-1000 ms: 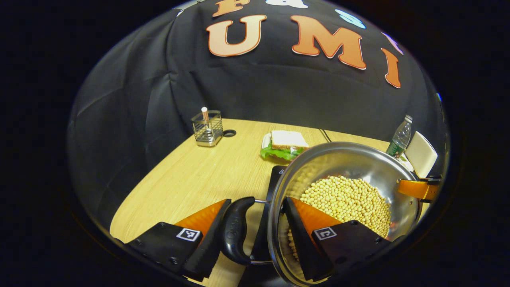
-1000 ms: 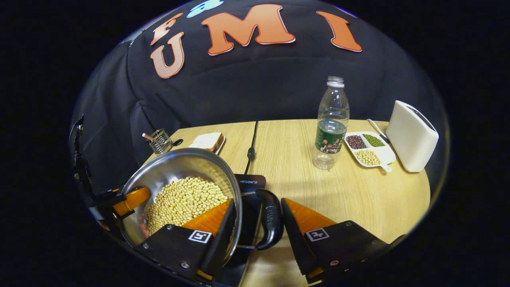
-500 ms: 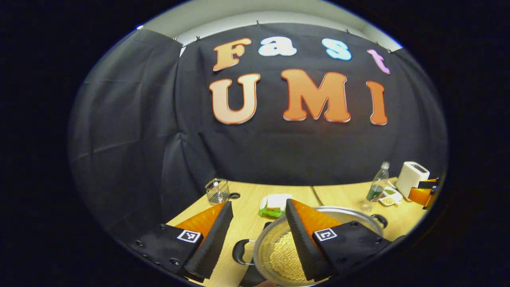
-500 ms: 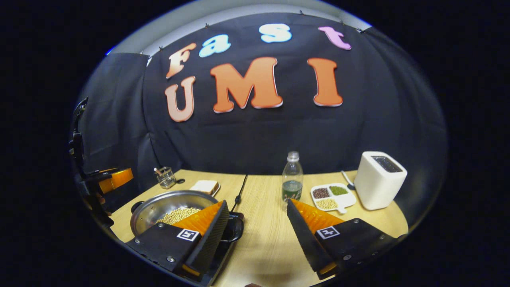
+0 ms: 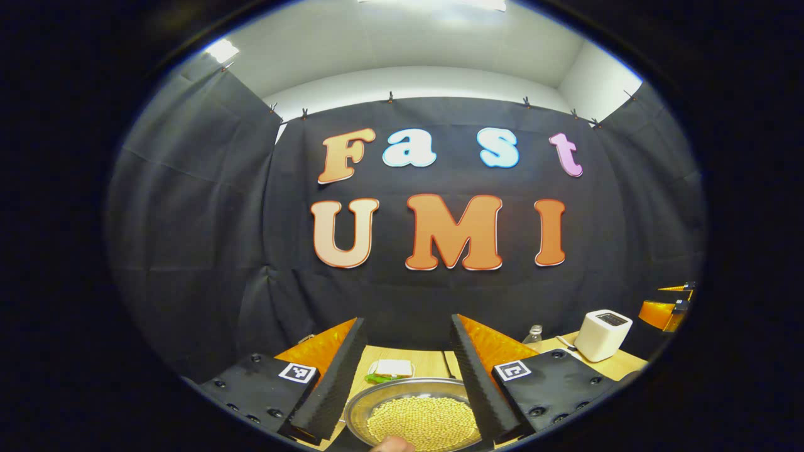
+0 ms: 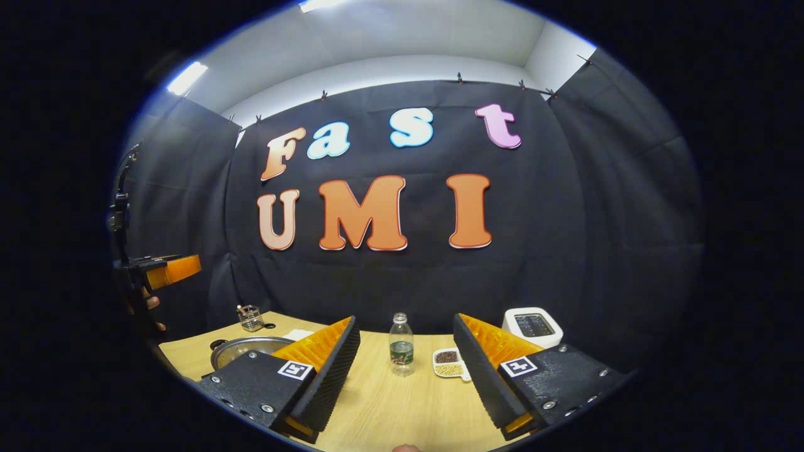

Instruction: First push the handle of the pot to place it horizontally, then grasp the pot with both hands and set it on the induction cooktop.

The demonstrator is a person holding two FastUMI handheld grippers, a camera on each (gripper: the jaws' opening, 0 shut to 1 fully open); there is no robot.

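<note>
- Left claw (image 5: 402, 376), left gripper view: fingers spread wide, nothing between them, raised above the counter (image 5: 433, 363).
- Pot (image 5: 418, 414) sits below and ahead of the left claw, in the gap between its two fingers and touching neither. Steel bowl, filled with pale yellow beans (image 5: 424, 422). Its handles are not visible from here.
- Beyond the pot, farther ahead of the left claw: a sandwich (image 5: 391, 369) with green leaf on a plate.
- Ahead and right of the left claw: a clear bottle (image 5: 533, 335), then a white toaster (image 5: 603, 326) near the counter's far right.
- Right claw (image 5: 667, 309) also appears at the far right edge of the left gripper view, well apart from the pot.
- Right claw (image 6: 405, 370), right gripper view: fingers likewise wide apart, empty, held above the counter (image 6: 402, 408).
- Pot (image 6: 242, 348) lies ahead and left of the right claw, partly behind its left finger; one dark handle (image 6: 218, 344) shows at the pot's left rim. What it rests on cannot be made out.
- Straight ahead between the right claw's fingers: the bottle (image 6: 401, 345), upright; just to its right a white divided dish (image 6: 451, 364) of beans.
- Toaster (image 6: 532, 326) behind the right finger.
- Far left of the right claw: a wire holder (image 6: 250, 317) at the counter's back corner, and the left claw (image 6: 166, 270) at the edge, with part of a hand (image 6: 149, 304) under it.
</note>
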